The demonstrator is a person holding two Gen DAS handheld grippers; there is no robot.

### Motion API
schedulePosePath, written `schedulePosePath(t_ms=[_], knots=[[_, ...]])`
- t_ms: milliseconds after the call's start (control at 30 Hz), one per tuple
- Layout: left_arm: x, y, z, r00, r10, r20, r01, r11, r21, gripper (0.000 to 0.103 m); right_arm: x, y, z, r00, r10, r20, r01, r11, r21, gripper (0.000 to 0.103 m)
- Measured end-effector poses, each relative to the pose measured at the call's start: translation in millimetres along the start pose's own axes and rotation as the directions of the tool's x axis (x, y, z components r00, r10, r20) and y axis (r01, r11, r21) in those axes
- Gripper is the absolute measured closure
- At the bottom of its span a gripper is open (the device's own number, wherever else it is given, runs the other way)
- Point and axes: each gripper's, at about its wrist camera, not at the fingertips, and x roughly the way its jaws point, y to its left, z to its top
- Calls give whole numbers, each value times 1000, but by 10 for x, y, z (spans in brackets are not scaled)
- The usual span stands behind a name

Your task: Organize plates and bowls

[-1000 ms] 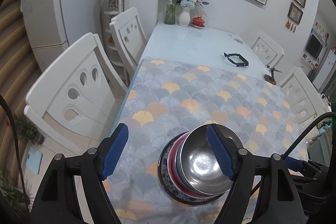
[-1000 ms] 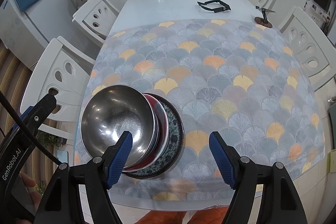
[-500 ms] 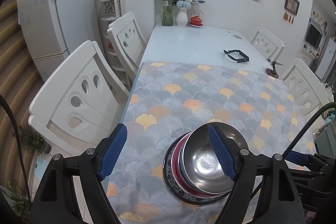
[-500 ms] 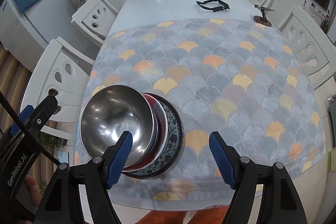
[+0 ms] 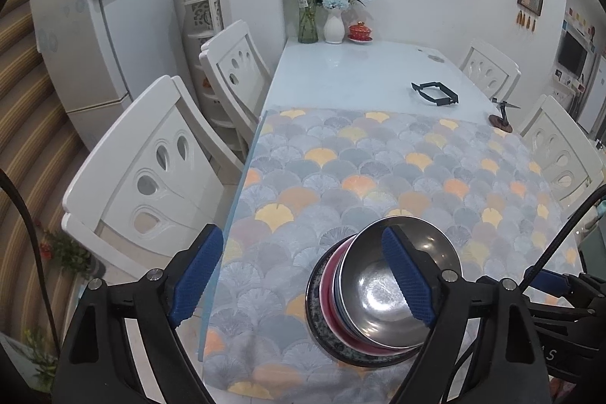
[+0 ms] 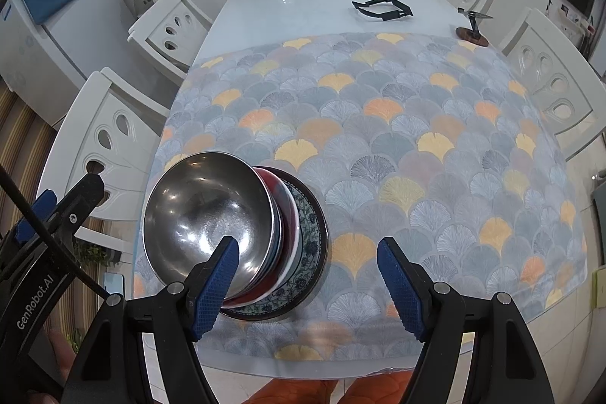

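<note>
Near the bench's front-left corner, on the fan-pattern mat (image 6: 397, 124), sits the stack — steel bowl (image 6: 204, 214) on top, red bowl (image 6: 288, 214) under it, patterned plate (image 6: 308, 226) at the bottom. Left hand-held gripper (image 5: 303, 275): jaws apart & just been opening wider, nothing between them, its right pad in front of the steel bowl (image 5: 390, 286). Right hand-held gripper (image 6: 308, 284): jaws apart too, holding nothing, stack's near edge behind its left pad.
</note>
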Motion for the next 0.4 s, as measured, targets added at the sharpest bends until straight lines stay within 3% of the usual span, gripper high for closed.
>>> schedulePosePath(t_ms=[133,233,400], knots=[[10,-3,-1,1000,5,-13,-5,1000,-5,16,0,-21,-3,1000,1,0,-1,1000,2,30],[-14,-23,1,998,57,8,-57,998,2,4,2,-25,-6,1000,2,1,-2,1000,3,30],[-78,-78,21,997,66,48,-67,998,18,4,6,-56,-12,1000,5,-2,-5,1000,7,30]])
